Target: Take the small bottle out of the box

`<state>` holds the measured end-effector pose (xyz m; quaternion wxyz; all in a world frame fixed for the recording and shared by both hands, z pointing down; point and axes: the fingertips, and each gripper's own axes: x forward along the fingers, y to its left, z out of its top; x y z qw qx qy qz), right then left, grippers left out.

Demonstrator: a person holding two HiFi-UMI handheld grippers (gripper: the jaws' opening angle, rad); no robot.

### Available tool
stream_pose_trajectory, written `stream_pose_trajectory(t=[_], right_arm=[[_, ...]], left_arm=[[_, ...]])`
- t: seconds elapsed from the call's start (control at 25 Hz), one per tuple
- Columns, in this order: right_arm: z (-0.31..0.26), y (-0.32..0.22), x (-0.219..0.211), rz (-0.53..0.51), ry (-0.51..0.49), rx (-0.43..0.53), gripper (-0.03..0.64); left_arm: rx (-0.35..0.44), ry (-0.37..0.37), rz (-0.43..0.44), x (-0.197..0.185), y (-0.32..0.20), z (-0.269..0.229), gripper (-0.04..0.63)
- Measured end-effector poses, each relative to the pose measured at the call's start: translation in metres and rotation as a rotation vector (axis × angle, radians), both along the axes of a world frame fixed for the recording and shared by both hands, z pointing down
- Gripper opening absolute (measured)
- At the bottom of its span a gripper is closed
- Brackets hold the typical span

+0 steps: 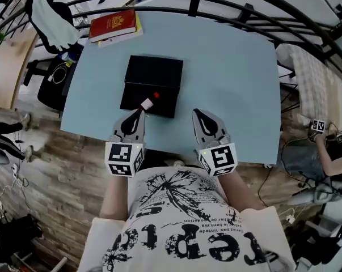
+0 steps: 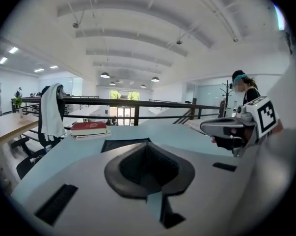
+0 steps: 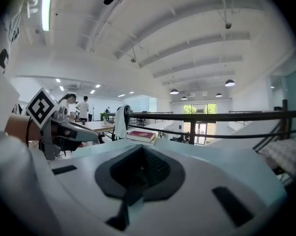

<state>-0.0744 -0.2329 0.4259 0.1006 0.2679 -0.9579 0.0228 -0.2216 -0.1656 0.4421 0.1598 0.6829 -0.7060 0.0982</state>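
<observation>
Box (image 1: 152, 85) near front edge of table (image 1: 233, 67)

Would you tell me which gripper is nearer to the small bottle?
Left. The left gripper is just short of the small bottle at the near edge of the box; the right gripper is farther off, to its right.

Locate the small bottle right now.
Head view, left of centre: the small bottle lies at the near edge of the black box on the blue table, just ahead of the left gripper.
</observation>
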Motion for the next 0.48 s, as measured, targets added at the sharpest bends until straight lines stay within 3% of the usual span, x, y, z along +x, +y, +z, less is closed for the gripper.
stream_pose_trajectory(t=[0.16,0.48], right_arm=[[0.003,-0.026,-0.02,0.089,0.006,-0.023,0.009],[0.024,-0.043,-0.058,0.176,0.026,-0.076,0.009]], left_arm=[[-0.078,0.014,0.127,-0.015,-0.031,0.02,0.021],[-0.344,0.08,0.33,-0.034,-0.064,0.096,0.021]])
